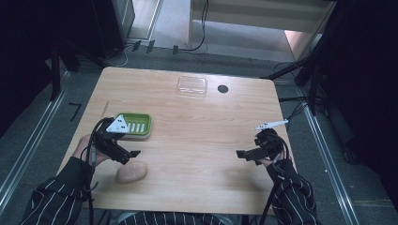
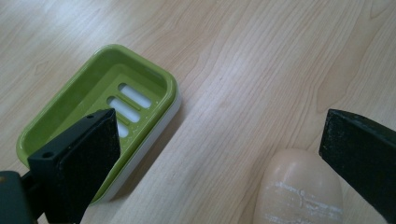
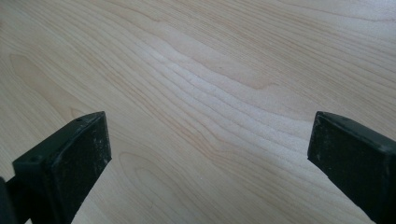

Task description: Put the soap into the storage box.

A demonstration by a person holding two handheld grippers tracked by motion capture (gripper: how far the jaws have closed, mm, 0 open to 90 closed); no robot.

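Observation:
A green soap dish (image 1: 136, 124) with a slotted floor sits at the table's left; in the left gripper view the soap dish (image 2: 93, 100) lies empty beyond the left jaw. A pale beige soap bar (image 1: 131, 172) lies near the front left edge, and the soap bar (image 2: 301, 191) shows low between the jaws. My left gripper (image 1: 133, 154) hovers open between dish and bar, holding nothing; my left gripper (image 2: 219, 135) has its jaws wide apart. My right gripper (image 1: 241, 153) stands open over bare wood at the right, and my right gripper (image 3: 210, 135) is empty.
A clear plastic lid or tray (image 1: 192, 86) rests at the far middle of the wooden table (image 1: 197, 140), beside a black round hole (image 1: 223, 88). Dark frames and cables surround the table. Striped sleeves come in from the bottom.

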